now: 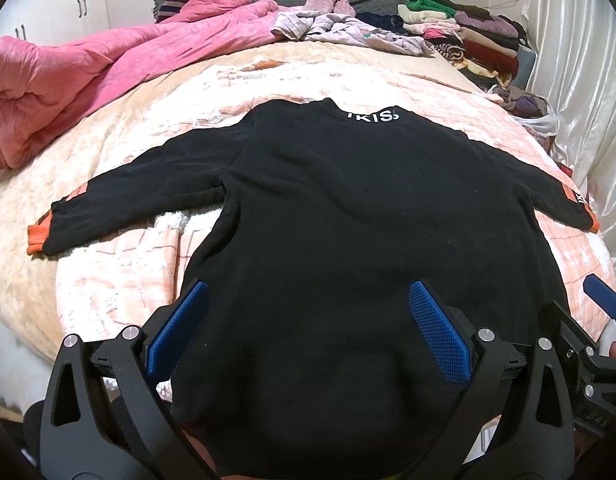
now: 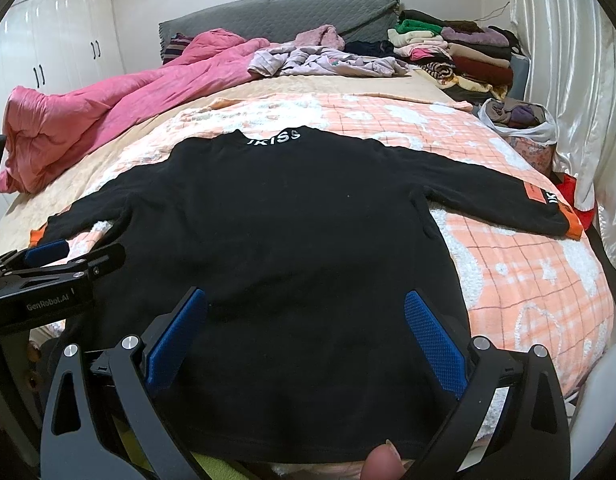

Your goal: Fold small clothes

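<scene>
A black long-sleeved sweater (image 1: 327, 208) with orange cuffs and white lettering at the collar lies flat on the bed, sleeves spread to both sides; it also shows in the right wrist view (image 2: 300, 224). My left gripper (image 1: 308, 300) is open, its blue pads over the sweater's near hem on the left part. My right gripper (image 2: 306, 308) is open over the hem's right part. The right gripper shows at the right edge of the left wrist view (image 1: 599, 312), and the left gripper at the left edge of the right wrist view (image 2: 56, 264).
The bed has a peach checked blanket (image 2: 527, 272). A pink quilt (image 1: 88, 80) is bunched at the far left. Loose pale clothes (image 1: 347, 28) and a stack of folded clothes (image 1: 467, 36) lie at the head. A bag of clothes (image 2: 519, 120) sits by the curtain.
</scene>
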Demonstrator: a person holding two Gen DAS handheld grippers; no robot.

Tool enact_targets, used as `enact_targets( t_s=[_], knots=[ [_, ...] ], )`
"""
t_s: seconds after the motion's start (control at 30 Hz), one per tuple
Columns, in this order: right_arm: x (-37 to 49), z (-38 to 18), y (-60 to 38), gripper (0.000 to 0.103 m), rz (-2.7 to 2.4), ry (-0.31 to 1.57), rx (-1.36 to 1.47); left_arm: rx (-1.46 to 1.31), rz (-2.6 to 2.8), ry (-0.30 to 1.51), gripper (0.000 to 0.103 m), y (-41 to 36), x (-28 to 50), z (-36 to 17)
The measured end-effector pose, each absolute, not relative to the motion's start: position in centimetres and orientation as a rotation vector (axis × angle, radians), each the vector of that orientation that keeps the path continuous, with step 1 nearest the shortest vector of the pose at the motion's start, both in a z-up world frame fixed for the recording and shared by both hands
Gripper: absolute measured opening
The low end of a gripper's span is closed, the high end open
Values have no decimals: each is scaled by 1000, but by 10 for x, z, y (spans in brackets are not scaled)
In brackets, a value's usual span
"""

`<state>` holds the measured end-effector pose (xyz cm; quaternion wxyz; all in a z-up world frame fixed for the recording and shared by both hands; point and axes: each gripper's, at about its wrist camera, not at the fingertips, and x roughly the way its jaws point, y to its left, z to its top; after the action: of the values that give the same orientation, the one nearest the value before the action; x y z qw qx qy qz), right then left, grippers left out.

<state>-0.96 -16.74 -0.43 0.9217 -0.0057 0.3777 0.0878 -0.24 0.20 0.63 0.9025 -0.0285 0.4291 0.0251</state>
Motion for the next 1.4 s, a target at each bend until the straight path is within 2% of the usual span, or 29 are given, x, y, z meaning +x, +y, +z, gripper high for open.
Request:
enact_targets(
  t_s=[0.87, 1.4],
  knots=[
    [-4, -5, -174, 99, 179, 781, 13, -54, 59, 902, 94, -3, 7, 4],
    [36, -7, -239, 99, 40, 783, 84, -21, 16, 926, 94, -26, 50, -2]
  ],
)
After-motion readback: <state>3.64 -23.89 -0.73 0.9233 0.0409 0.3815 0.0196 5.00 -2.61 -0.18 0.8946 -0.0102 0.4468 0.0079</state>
